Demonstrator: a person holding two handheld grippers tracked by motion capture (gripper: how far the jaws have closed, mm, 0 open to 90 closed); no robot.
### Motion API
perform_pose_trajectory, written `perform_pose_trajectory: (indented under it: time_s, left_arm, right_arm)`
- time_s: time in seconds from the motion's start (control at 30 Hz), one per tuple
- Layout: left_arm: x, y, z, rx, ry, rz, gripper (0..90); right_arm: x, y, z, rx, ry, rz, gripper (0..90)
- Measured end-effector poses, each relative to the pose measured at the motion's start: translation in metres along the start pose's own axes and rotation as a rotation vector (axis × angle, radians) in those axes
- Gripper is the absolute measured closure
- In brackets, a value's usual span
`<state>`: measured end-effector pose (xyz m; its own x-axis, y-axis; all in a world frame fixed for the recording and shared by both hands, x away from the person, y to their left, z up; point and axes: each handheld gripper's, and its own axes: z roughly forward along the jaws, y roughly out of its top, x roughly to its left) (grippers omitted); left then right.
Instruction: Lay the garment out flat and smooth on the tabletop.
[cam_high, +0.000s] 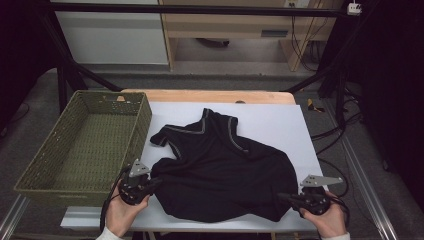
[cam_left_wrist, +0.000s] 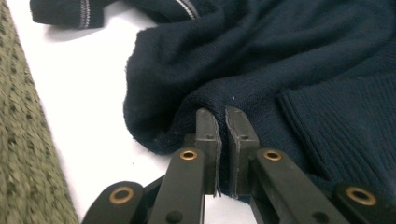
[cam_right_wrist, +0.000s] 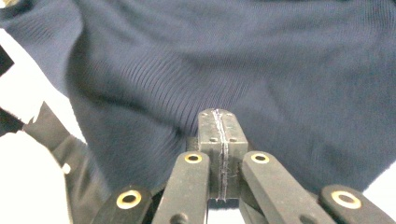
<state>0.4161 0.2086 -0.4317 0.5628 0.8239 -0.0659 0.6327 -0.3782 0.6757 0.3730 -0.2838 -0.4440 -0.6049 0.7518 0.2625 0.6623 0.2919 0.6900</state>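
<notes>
Two claws work at one dark navy sweater (cam_high: 220, 170) that lies crumpled on a white sheet (cam_high: 270, 120) covering the wooden desk (cam_high: 210, 96). In the high view the garment sits in the middle of the sheet, its collar and grey-striped trim toward the far edge and its hem toward the person. The left claw (cam_high: 156, 182), carried in the left hand (cam_high: 122, 212), meets the sweater's near left corner; the right claw (cam_high: 286, 198), carried in the right hand (cam_high: 327, 220), meets the near right corner. A green woven basket (cam_high: 37, 170) stands on the left side of the desk, just beside the sweater's left sleeve and apart from it.

In the left gripper view the left claw (cam_left_wrist: 220, 121) has its two black jaws drawn close together, with a narrow slit between them, pinching a fold of the sweater's (cam_left_wrist: 289, 60) edge. The cloth wraps over the jaw tips and humps up just behind them. A cuff with pale stripes (cam_left_wrist: 84, 11) lies farther off on the white sheet (cam_left_wrist: 79, 102), and the basket's weave (cam_left_wrist: 23, 154) runs along the left border.

In the right gripper view the right claw (cam_right_wrist: 219, 119) is pressed fully together, the pads meeting in a thin seam with a sliver of fabric caught in it. The ribbed knit of the sweater (cam_right_wrist: 224, 51) hangs in front of the tips, a little blurred, with the white sheet (cam_right_wrist: 23, 172) showing at lower left.
</notes>
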Motion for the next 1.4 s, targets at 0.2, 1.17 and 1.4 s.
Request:
perform_pose_trajectory:
  time_s: [0.2,1.17,1.4]
  left_arm:
    - [-0.014,-0.005,-0.001,0.004,-0.04,0.007,76.0]
    - [-0.062,-0.002,0.025,0.086,-0.191,0.13,88.0]
    - [-0.073,-0.024,-0.012,0.046,-0.274,0.167,88.2]
  right_arm:
    - [0.0,-0.018,-0.005,0.029,-0.059,0.028,69.0]
    - [0.004,0.025,0.05,0.043,-0.032,-0.059,90.0]
    - [0.008,0.015,0.026,-0.012,-0.019,-0.04,88.5]
